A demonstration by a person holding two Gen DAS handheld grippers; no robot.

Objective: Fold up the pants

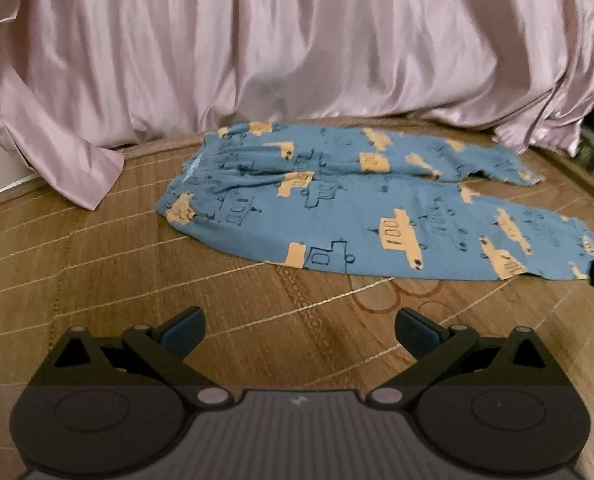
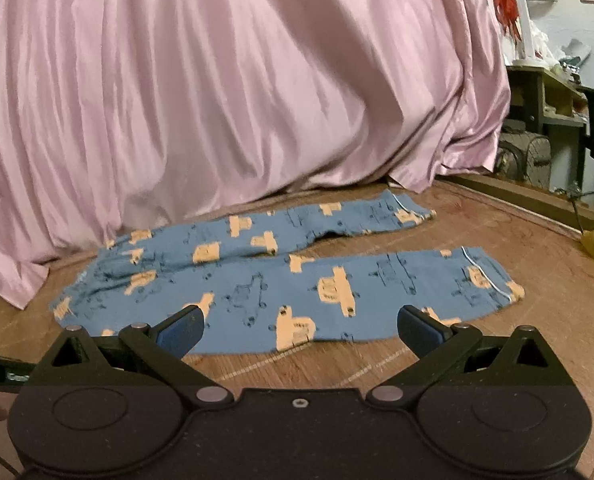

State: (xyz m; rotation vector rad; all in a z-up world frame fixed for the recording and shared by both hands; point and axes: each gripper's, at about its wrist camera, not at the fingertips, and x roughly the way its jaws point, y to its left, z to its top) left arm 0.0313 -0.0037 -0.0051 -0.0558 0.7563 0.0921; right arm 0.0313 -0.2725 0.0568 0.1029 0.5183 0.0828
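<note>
While the pants lie flat ahead, both grippers' fingers spread wide, empty.

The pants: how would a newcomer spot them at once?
Find the pink satin sheet draped behind the brown woven mat. Flat on that mat lie blue cotton pants, legs spread apart. Only they carry orange vehicle prints.

Home bedroom — satin curtain, cluttered desk.
</note>
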